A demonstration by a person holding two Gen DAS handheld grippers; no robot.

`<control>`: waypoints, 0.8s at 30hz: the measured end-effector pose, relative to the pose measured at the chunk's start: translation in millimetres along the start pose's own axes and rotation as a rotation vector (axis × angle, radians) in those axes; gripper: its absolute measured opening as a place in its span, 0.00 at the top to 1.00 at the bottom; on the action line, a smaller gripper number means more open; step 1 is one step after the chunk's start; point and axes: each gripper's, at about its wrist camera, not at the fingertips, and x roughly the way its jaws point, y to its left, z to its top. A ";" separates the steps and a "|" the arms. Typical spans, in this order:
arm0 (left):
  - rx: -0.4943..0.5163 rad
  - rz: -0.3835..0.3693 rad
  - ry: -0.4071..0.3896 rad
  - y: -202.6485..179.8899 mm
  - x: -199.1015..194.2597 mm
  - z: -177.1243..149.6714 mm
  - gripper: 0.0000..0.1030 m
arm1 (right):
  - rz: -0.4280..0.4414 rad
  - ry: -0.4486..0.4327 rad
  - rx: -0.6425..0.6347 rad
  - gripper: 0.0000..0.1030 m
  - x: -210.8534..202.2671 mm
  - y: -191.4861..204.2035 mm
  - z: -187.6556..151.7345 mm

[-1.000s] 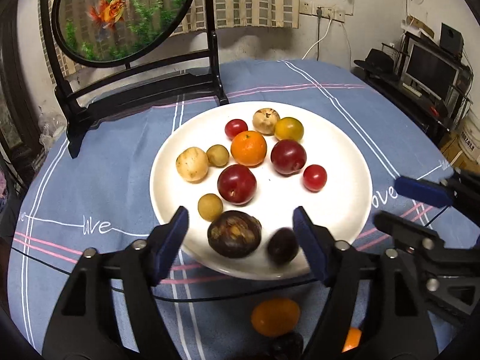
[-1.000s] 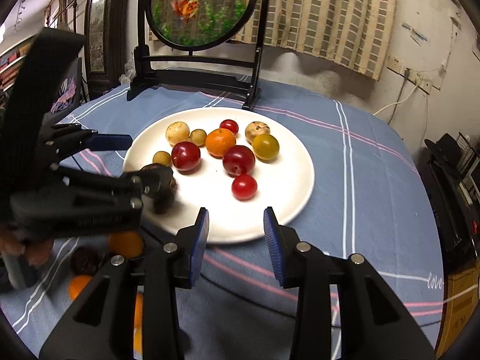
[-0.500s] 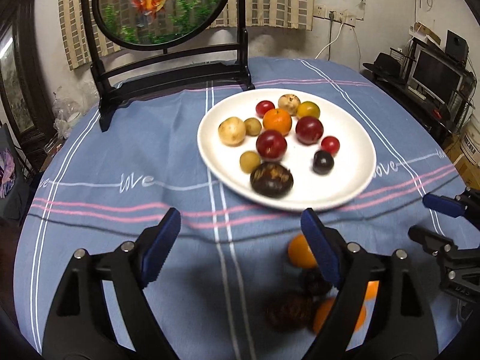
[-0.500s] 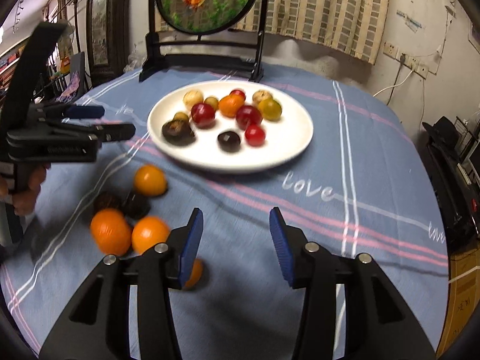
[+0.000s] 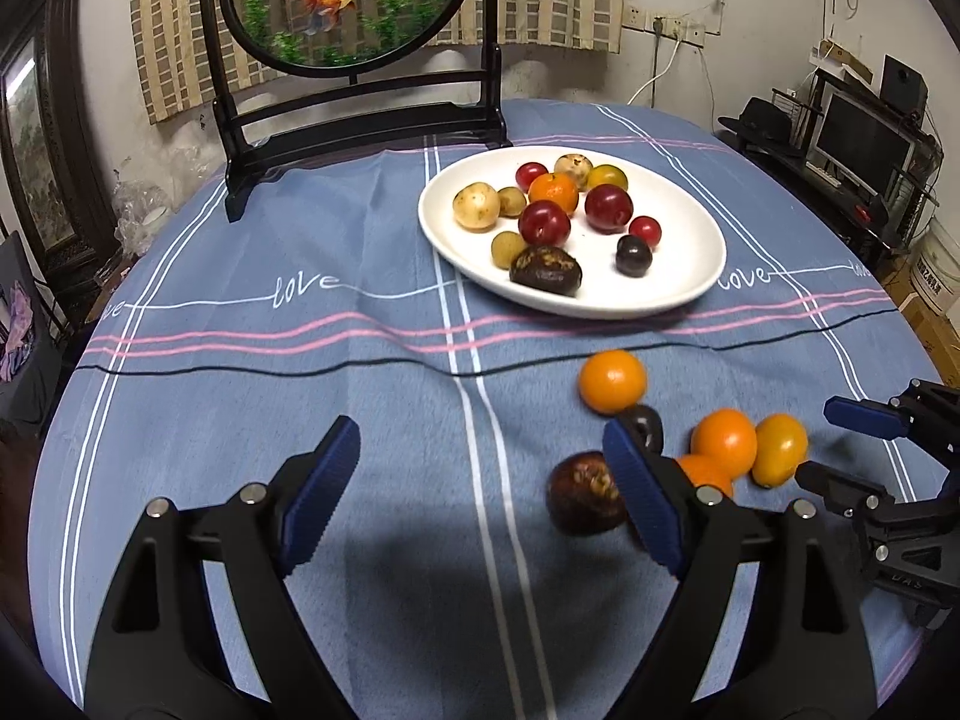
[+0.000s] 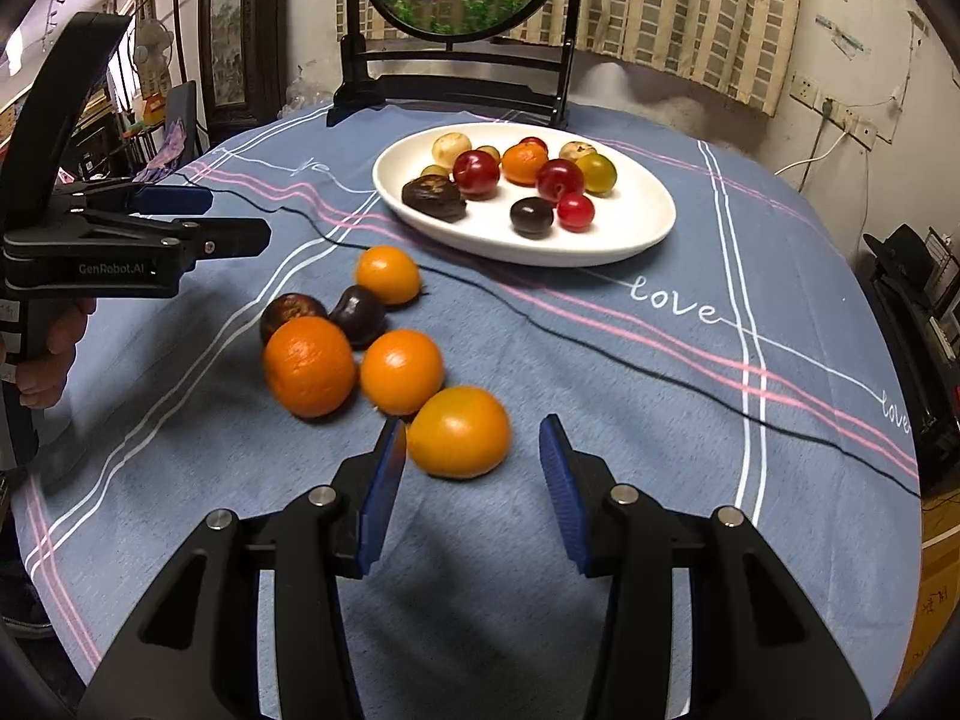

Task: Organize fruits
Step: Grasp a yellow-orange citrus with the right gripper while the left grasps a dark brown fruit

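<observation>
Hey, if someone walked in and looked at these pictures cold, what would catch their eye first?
Probably the white plate heaped with small red, yellow and dark fruits at the far side of the blue tablecloth. Next, the loose oranges clustered on the cloth nearer the camera, with the right gripper open around a yellow-orange fruit.

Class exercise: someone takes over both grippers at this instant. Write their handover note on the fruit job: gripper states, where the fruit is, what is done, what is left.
Left gripper: open, empty, above bare cloth.
Right gripper: open, straddling the yellow-orange fruit, not yet closed.
White plate: eleven small fruits on it.
On the tablecloth: six loose fruits, including three oranges and two dark ones.
Done: plate partly filled.
Left: probably grip the straddled fruit first, then the other five.
</observation>
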 end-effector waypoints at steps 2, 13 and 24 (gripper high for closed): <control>0.002 0.000 0.004 0.5 -0.6 -3.6 0.17 | 0.000 0.011 -0.002 0.55 3.4 2.9 -1.3; 0.038 -0.002 0.048 1.8 8.7 -21.4 0.17 | -0.027 0.064 0.009 0.55 33.1 9.3 4.5; 0.156 -0.031 0.089 -23.4 24.9 -36.6 0.20 | -0.045 0.063 0.061 0.62 31.8 -3.4 -2.2</control>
